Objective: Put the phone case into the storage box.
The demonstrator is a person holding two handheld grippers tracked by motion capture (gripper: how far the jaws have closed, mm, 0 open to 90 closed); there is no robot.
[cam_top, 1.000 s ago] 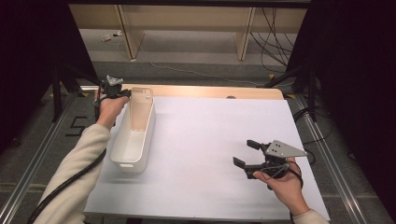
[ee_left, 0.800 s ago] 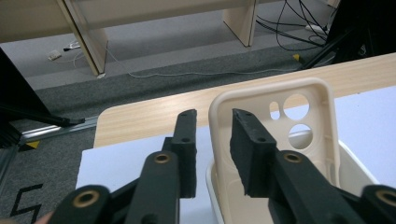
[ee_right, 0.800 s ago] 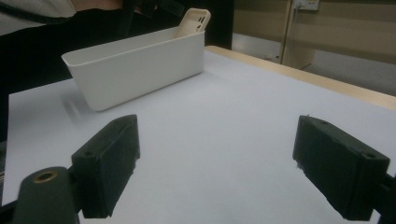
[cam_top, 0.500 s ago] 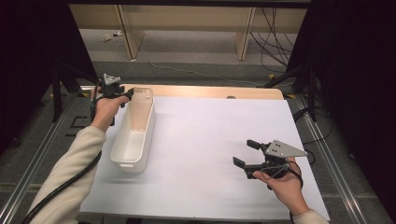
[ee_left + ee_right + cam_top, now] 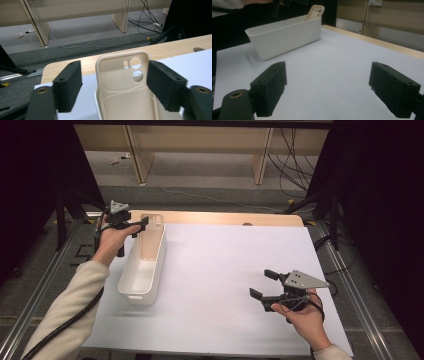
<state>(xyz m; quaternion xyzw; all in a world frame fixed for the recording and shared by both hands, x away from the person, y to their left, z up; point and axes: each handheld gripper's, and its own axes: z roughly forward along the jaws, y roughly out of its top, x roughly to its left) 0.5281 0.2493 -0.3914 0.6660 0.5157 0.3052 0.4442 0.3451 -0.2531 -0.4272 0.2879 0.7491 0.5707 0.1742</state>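
1. Phone case [image 5: 123, 80], cream-coloured, stands tilted in the far end of the white bin [image 5: 142, 270]; its top, with the camera cut-outs, sticks up above the bin's far rim. Inside face of the case points toward the left gripper's camera.
2. White bin is long and narrow and sits on the left part of the white table sheet [image 5: 220, 285], long axis running near to far. In the right gripper view the case [image 5: 315, 12] leans on the bin's [image 5: 284, 37] far end wall.
3. Left gripper [image 5: 134, 226] is held at the far left, at the bin's far end. Its jaws have just been opening; they stand apart on either side of the case, a visible gap on each side, pads not pressing on it.
4. Left hand [image 5: 111, 240] and its cream sleeve come in along the left table edge.
5. Right gripper [image 5: 263, 285] is in the right hand [image 5: 302, 317] at the near right, well apart from the bin. Jaws wide apart, nothing between them, bare sheet below.
6. Wooden table edge [image 5: 225, 218] shows beyond the sheet; grey floor and cables farther off.
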